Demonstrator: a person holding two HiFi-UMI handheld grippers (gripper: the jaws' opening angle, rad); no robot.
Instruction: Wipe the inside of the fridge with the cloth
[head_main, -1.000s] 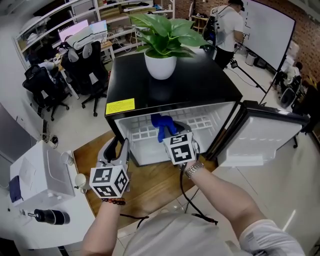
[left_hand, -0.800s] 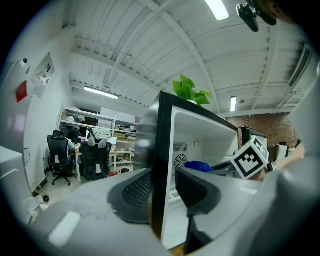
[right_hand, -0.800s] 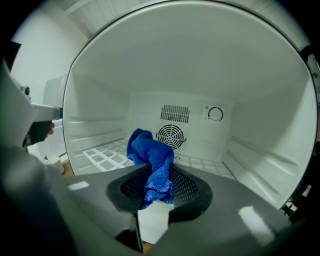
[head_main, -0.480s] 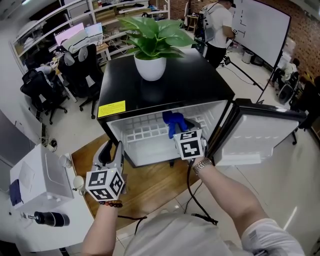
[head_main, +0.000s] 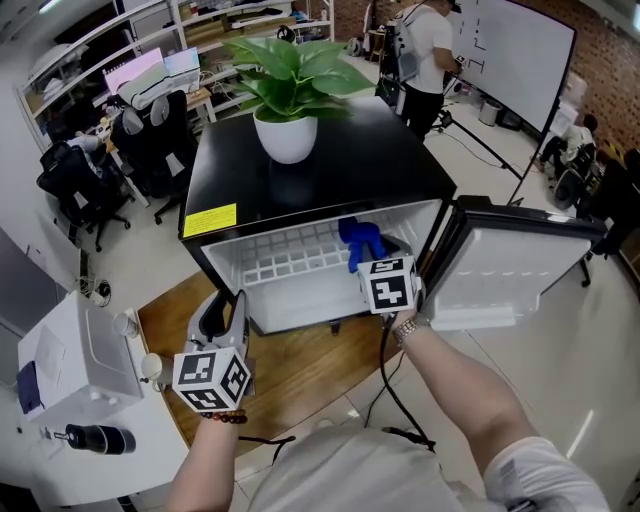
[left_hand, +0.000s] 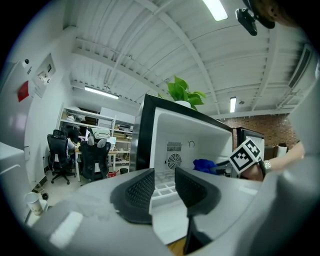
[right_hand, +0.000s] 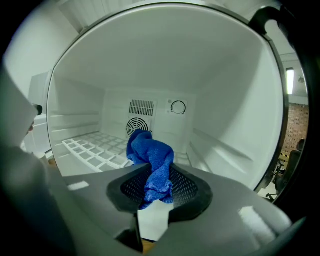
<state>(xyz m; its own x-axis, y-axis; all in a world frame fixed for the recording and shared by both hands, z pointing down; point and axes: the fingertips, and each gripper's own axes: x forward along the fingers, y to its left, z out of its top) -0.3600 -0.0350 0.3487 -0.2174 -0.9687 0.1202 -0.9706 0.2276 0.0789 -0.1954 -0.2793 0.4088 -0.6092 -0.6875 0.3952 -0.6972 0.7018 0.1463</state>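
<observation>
– Right hand-held gripper (right_hand: 159, 189): what does it have?
– Its jaws are closed on the blue cloth (right_hand: 150, 152), a soft, nubby terry twisted like a rope. The frayed tail hangs between the black meshed pads (right_hand: 187, 187), and the bunched bulk stands up just beyond the tips.
– And around it?
– It reaches into the fridge (head_main: 300, 175), glossy black outside and smooth white plastic within. A white lattice shelf (right_hand: 95, 147) lies below it and to its left. A round slotted fan grille (right_hand: 137, 125) sits straight ahead, behind the cloth. The open door (head_main: 510, 270) swings out on its right. Whether the cloth touches the shelf cannot be told.
– The other one?
– Left hand-held gripper (left_hand: 164, 187) hangs outside, the fridge opening ahead of it. Its curved, dark, mesh-faced jaws stand apart, having just closed a little, with nothing between them. The cloth is well ahead of it and to its right.
– On top?
– A broad-leafed green plant (head_main: 290, 70) in a rounded white pot (head_main: 285, 138).
</observation>
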